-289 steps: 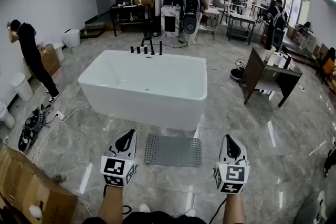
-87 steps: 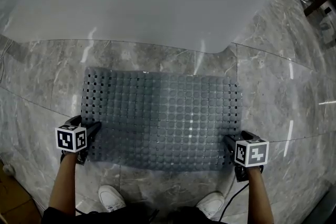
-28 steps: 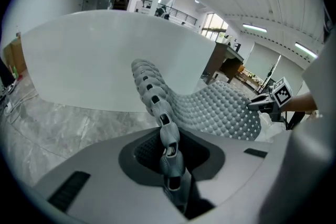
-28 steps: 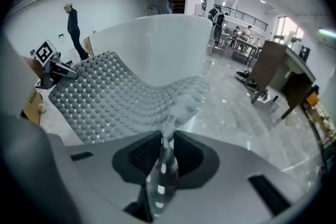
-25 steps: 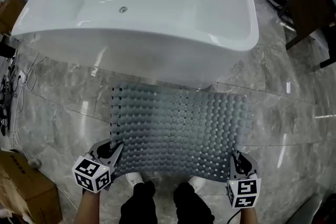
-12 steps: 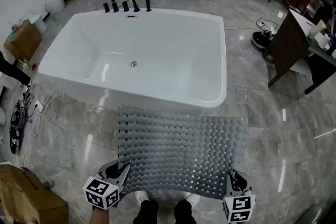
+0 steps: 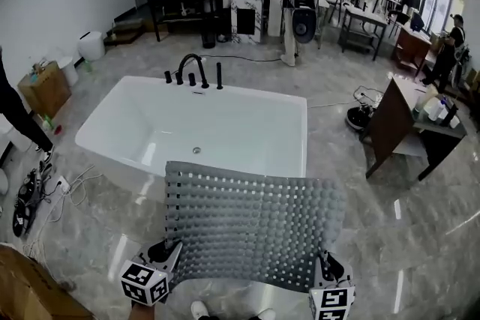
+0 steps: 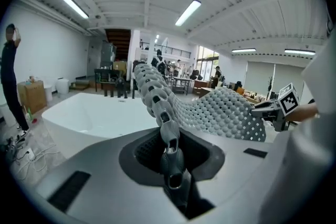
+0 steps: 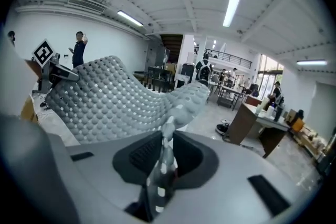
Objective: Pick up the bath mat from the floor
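Head view: we hold one grey studded rubber bath mat (image 7: 251,225) up off the glossy grey marble floor (image 7: 397,236), spread flat between our two claws. The left claw (image 7: 171,252) pinches its near left corner and the right claw (image 7: 324,267) its near right corner. Only this view shows the whole of the one white rectangular bathtub (image 7: 247,95) beyond the mat, with the black tap fittings (image 7: 192,70) on its far rim. It also shows one dark brown desk (image 7: 391,120) to the right.

Left gripper view: here we see the grip itself. The left claw is narrowed onto the mat's edge, which rises from between the jaws. The right claw shows across the mat, at its far corner.

Right gripper view: the right claw is likewise clamped narrow on the mat's edge. The left claw shows at the far corner.
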The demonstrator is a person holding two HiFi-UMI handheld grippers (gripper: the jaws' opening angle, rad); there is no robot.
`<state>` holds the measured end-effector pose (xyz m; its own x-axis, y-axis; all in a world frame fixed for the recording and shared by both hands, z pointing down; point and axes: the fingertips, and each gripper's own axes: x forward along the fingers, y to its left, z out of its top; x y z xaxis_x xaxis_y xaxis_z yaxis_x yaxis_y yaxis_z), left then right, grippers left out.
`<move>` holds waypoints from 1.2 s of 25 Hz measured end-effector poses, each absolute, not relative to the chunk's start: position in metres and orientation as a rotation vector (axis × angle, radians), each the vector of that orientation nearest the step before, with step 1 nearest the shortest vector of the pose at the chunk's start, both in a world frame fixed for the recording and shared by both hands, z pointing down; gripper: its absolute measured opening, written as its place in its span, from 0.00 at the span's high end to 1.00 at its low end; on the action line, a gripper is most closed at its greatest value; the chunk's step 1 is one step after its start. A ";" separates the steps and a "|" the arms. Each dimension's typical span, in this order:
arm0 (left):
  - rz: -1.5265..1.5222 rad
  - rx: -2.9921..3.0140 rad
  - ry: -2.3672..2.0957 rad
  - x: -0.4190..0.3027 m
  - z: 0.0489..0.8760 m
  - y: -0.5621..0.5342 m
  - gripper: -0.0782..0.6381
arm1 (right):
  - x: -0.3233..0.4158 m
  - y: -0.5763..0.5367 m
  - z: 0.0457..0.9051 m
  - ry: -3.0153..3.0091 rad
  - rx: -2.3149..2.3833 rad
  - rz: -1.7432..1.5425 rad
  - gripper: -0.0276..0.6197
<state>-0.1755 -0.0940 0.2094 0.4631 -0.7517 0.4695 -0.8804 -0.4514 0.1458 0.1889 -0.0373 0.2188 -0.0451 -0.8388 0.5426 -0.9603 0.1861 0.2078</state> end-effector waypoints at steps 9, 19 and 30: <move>0.371 2.440 -1.522 -0.195 0.107 -0.092 0.79 | 0.171 -0.048 0.119 -1.992 1.777 0.139 0.84; 0.228 2.574 -1.644 -0.196 0.021 -0.086 0.79 | 0.170 -0.034 0.034 -2.014 1.943 0.008 0.84; 0.120 2.625 -1.668 -0.201 -0.014 -0.084 0.79 | 0.167 -0.031 -0.011 -2.026 2.034 -0.080 0.84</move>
